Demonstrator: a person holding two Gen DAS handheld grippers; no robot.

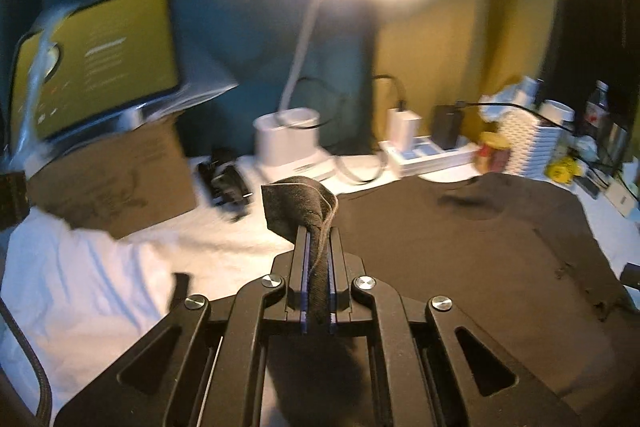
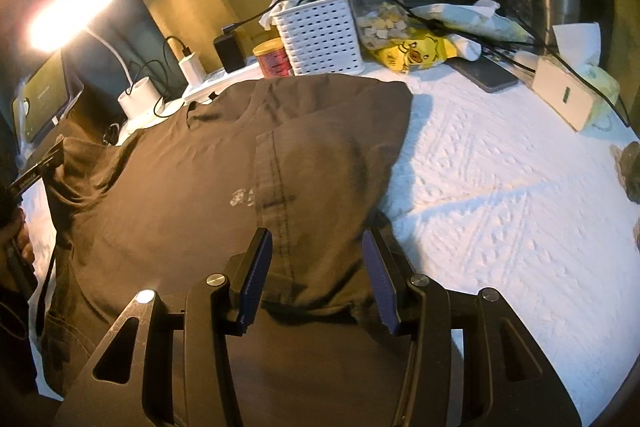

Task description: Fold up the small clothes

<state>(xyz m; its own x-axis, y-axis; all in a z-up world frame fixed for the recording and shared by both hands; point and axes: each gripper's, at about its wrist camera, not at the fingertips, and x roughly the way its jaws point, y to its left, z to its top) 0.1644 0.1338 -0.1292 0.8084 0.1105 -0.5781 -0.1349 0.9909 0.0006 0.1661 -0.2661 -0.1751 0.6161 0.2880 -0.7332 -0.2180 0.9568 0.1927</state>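
Left wrist view: left gripper (image 1: 316, 239), black two-finger tool with blue pads, pressed together on a bunched edge of the dark brown cotton T-shirt (image 1: 460, 251), the pinched cloth raised off the white textured bedspread (image 1: 100, 287). Beyond it: a white desk lamp (image 1: 296, 131), lit; a tilted tablet screen (image 1: 96, 63); a brown cardboard sheet (image 1: 116, 179).

Right wrist view: right gripper (image 2: 316, 259), jaws spread, nothing pinched, hovering above a folded-over panel of the shirt, which lies across the bedspread. Behind: a white perforated plastic basket (image 2: 320, 35), a small red tin (image 2: 274, 59).

Risk, judged: the narrow pinch may slip as the fold travels, dropping the edge crooked; with the right jaws spread, the flat panel may drag.
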